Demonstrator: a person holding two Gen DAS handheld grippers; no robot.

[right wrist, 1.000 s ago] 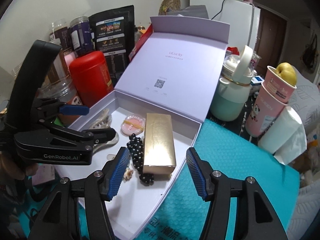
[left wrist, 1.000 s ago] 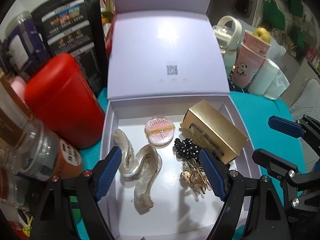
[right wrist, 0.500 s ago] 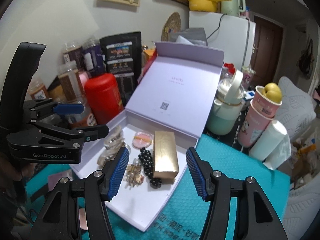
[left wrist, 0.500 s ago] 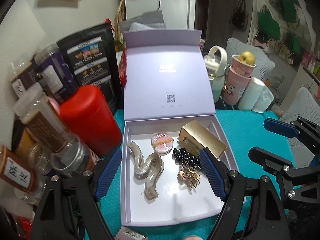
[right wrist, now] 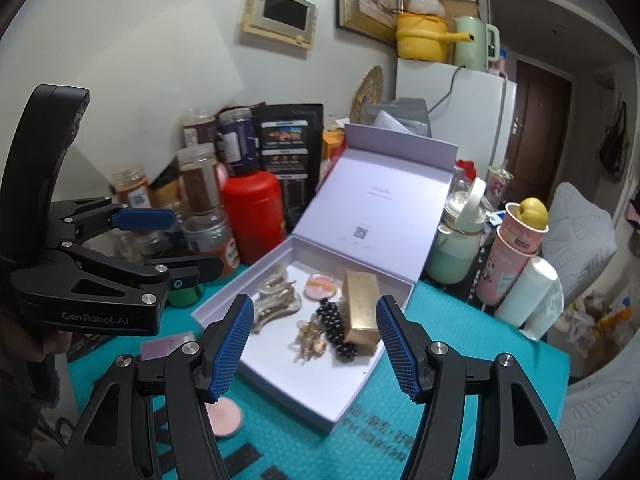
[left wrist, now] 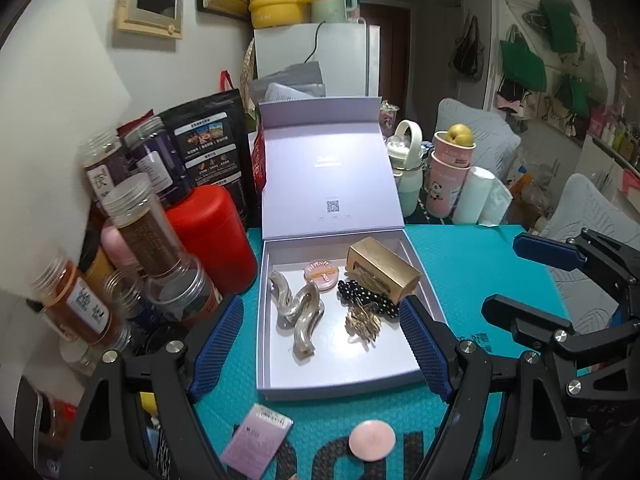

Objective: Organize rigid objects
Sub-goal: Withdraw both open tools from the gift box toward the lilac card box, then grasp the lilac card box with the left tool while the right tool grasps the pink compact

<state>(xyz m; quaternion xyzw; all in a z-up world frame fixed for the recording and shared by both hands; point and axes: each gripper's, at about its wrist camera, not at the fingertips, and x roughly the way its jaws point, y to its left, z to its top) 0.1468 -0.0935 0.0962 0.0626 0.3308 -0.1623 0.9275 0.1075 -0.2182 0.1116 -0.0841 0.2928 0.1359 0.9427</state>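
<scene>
An open lilac box (left wrist: pixel 276 390) (right wrist: pixel 360 390) sits on the teal mat with its lid standing up. Inside lie a gold carton (left wrist: pixel 382 270) (right wrist: pixel 361 307), a pink round compact (left wrist: pixel 321 275), two clear wavy hair clips (left wrist: pixel 298 310), a black dotted scrunchie (left wrist: pixel 366 300) and a gold clip (left wrist: pixel 363 322). My left gripper (left wrist: pixel 320 350) is open and empty, above the box's near edge. My right gripper (right wrist: pixel 314 346) is open and empty, held back over the box's near corner. In front of the box lie a pink disc (left wrist: pixel 372 439) and a lilac card (left wrist: pixel 258 436).
Jars (left wrist: pixel 148 232), a red canister (left wrist: pixel 212 240) and black pouches (left wrist: pixel 208 148) crowd the left. A mint bottle (left wrist: pixel 408 168), pink cups holding a yellow fruit (left wrist: pixel 450 168) and a white roll (left wrist: pixel 474 196) stand behind right. A white fridge (left wrist: pixel 316 56) is at the back.
Both grippers have pulled back and risen away from the box, so it looks smaller. The disc and card in front of it have come into view. Both stay open.
</scene>
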